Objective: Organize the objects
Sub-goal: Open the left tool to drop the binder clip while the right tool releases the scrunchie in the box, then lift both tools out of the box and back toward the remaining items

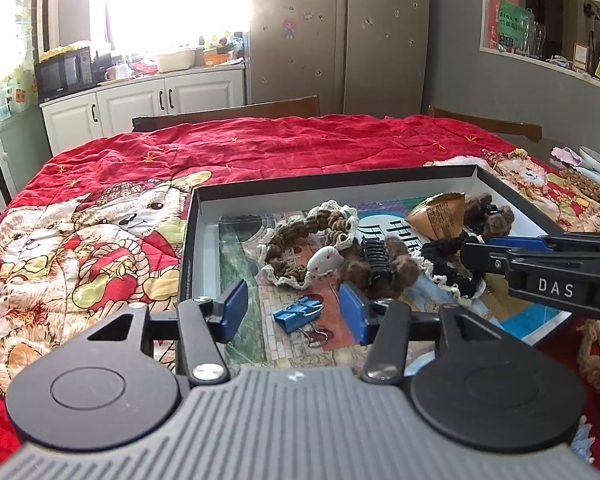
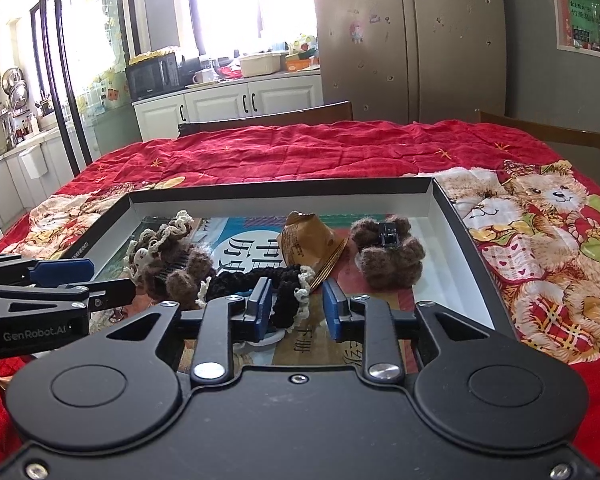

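Observation:
A shallow black tray [image 1: 196, 216] [image 2: 444, 200] lies on the red quilt and holds small items. My left gripper [image 1: 294, 308] is open over its near left part, above a blue binder clip [image 1: 298, 312]. Past it lie a brown crochet scrunchie with cream trim [image 1: 308, 232], a white cat-face clip [image 1: 322, 262] and a black claw clip with brown pompoms [image 1: 376, 260]. My right gripper [image 2: 296, 308] is open, its jaws around the end of a black scrunchie [image 2: 256, 280], not closed on it. A tan wrapped packet [image 2: 310, 236] and a brown pompom clip [image 2: 388, 252] lie behind.
The red teddy-bear quilt [image 2: 340, 148] covers the table. Wooden chair backs [image 2: 300, 114] stand at its far edge. A printed sheet [image 1: 244, 264] lines the tray floor. Kitchen cabinets and a fridge stand beyond.

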The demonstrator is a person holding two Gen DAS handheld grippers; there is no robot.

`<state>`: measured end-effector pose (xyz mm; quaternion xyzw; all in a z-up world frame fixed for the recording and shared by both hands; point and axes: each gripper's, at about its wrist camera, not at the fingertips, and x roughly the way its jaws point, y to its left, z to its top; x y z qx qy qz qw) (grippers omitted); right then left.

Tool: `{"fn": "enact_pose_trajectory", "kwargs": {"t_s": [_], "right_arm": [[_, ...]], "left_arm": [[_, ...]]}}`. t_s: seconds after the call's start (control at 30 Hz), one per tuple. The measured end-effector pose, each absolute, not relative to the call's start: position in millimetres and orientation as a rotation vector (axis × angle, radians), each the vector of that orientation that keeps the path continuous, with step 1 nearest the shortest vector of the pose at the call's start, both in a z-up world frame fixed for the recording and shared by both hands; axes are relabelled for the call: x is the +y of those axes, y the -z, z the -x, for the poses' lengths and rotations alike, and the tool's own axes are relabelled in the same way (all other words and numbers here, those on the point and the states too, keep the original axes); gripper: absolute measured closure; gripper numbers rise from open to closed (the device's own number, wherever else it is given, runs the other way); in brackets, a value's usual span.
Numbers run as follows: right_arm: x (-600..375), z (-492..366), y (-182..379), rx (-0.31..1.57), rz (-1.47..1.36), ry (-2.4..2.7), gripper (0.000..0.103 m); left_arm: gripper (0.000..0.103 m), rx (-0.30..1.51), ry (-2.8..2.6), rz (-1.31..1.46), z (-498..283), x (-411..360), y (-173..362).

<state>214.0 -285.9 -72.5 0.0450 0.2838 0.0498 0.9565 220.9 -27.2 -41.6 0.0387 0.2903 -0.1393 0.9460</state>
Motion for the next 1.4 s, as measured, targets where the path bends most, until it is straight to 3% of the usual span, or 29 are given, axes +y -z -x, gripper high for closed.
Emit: {"fn": "enact_pose_trajectory", "kwargs": {"t_s": [0.4,1.4], "right_arm": [[-288.4,-201.6,58.5,0.551,-0.097,-0.107,0.076],[-334.0,-96.6,-15.3,0.468,-0.082,-0.123,0.065]], "left_arm": [[0.026,0.535,0.267,-0.070,-203.6,-26.8,22.9],[0.020,0.399,0.258,-0.063,-115.1,5.0,-39.8]]}}
